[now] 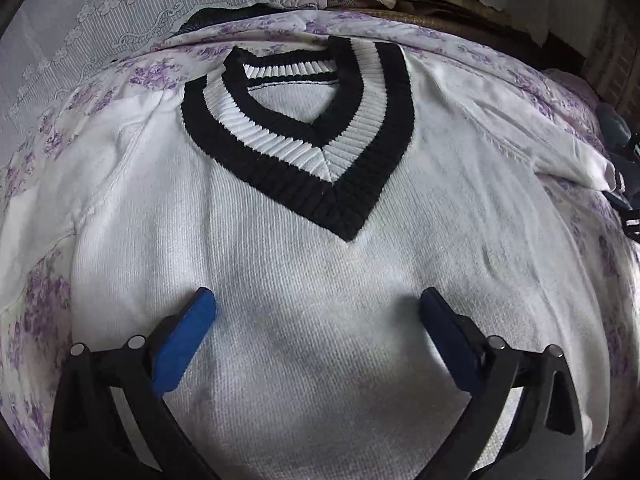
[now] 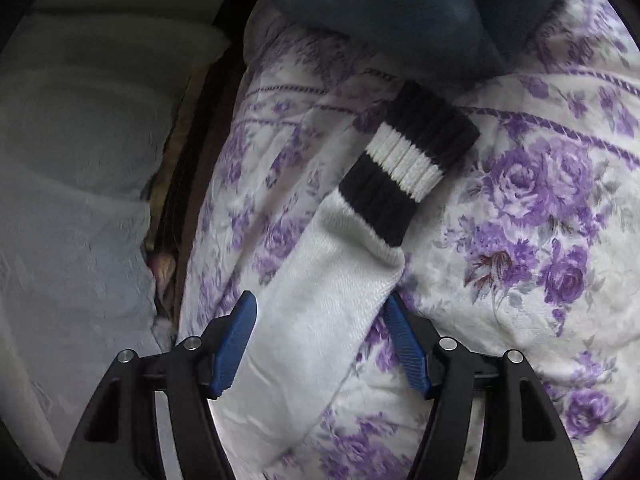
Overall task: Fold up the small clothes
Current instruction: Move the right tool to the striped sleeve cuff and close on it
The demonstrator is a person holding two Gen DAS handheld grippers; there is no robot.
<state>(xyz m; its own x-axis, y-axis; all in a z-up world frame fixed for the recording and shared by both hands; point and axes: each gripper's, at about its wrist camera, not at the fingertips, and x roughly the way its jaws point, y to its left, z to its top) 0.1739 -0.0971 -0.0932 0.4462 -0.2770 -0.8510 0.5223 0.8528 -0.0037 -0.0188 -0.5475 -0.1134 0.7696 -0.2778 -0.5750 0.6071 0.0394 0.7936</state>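
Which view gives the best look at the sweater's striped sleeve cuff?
The right wrist view: the black-and-white cuff lies whole and close on the floral bedspread, ahead of the right gripper, whose fingers straddle the sleeve. The left wrist view shows only a sliver of it at the right edge.

One white sweater, one floral quilt, two grippers — left gripper and right gripper.

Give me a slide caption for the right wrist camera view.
Open right gripper straddling the white sweater sleeve, its black-and-white striped cuff lying on the purple floral bedspread.
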